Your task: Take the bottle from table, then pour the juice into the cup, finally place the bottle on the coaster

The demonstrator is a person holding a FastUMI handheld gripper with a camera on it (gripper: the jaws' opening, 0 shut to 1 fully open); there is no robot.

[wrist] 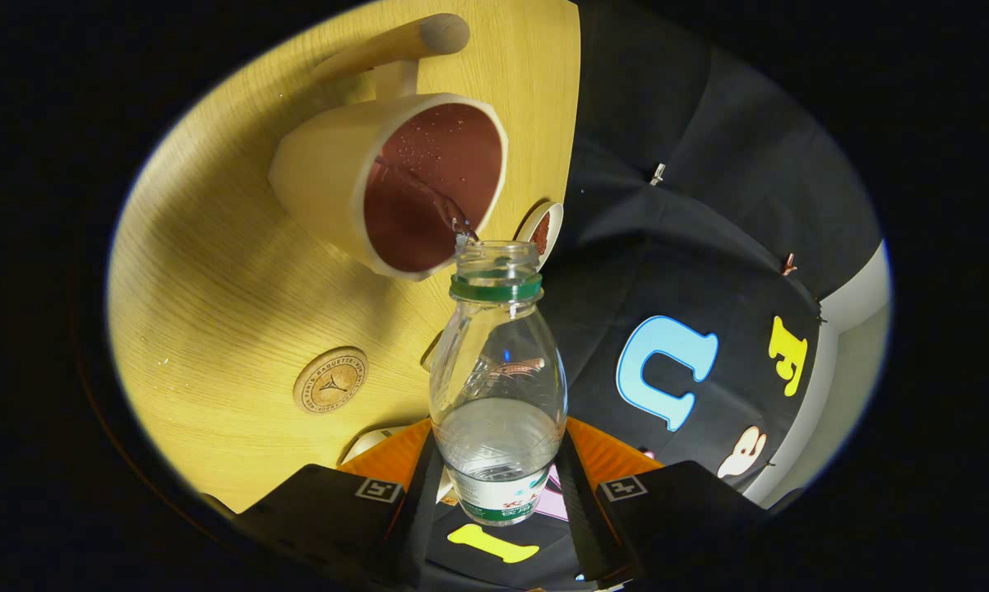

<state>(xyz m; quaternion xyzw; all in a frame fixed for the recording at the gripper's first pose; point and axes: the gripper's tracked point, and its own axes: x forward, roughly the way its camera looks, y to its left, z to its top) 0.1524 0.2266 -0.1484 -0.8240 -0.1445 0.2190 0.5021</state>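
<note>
Setting: a light wooden table (214,271) with visible grain, backed on one side by the booth's black cloth wall (708,214).

Gripper (498,485): hand-held, two black fingers (416,510) with orange backing and small square markers. The jaws are parted by the width of the bottle's lower body and press on it from both sides; the grip is closed on the bottle.

Bottle (498,386): clear plastic, uncapped, with a green ring at the neck and a label band at its base, between the fingers. It is tipped so that its mouth points away from the gripper, toward the cup. A small amount of clear liquid lies in its lower part. A thin stream (449,210) leaves the mouth and runs into the cup.

Cup (395,181): cream outside, dark reddish-brown inside, with a pale handle (399,45) on the side away from the bottle. It stands on the table just beyond the bottle's mouth; the mouth is at the cup's rim. Droplets speckle its inner wall.

Coaster (330,380): round, wooden, with a stamped emblem; lies flat on the table beside the bottle's body, apart from the cup, bare.

Small round item (541,230): white-rimmed, dark inside, just beside the bottle's mouth at the table edge; kind cannot be told.
</note>
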